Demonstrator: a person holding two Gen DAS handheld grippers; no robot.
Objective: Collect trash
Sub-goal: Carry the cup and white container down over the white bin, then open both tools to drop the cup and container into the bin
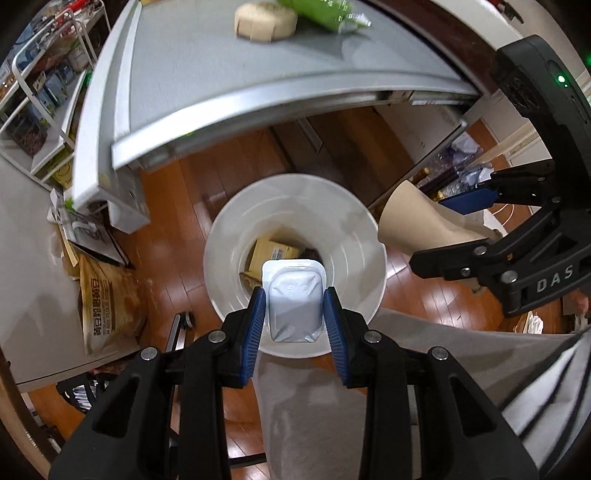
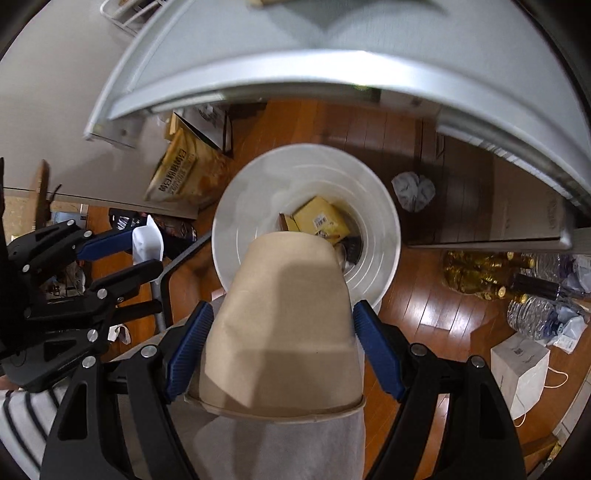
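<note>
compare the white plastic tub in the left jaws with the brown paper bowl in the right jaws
The white plastic tub is small, squarish and glossy; the brown paper bowl is much larger, round and matte. The tub sits between narrowly set jaws, the bowl between widely set ones. Both are held over the white bin.

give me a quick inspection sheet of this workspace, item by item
surface: grey table above a wooden floor.
job's things: white bin on the floor, yellow box inside; white plastic cup; tan paper bowl.
clutter: round box and green packet on the table; crumpled paper, snack bag, water bottles on the floor.
grippers: left gripper shut on the cup, right gripper shut on the bowl, both above the bin.
cables: nothing seen.
surroundings: shelf rack, white paper bag.
</note>
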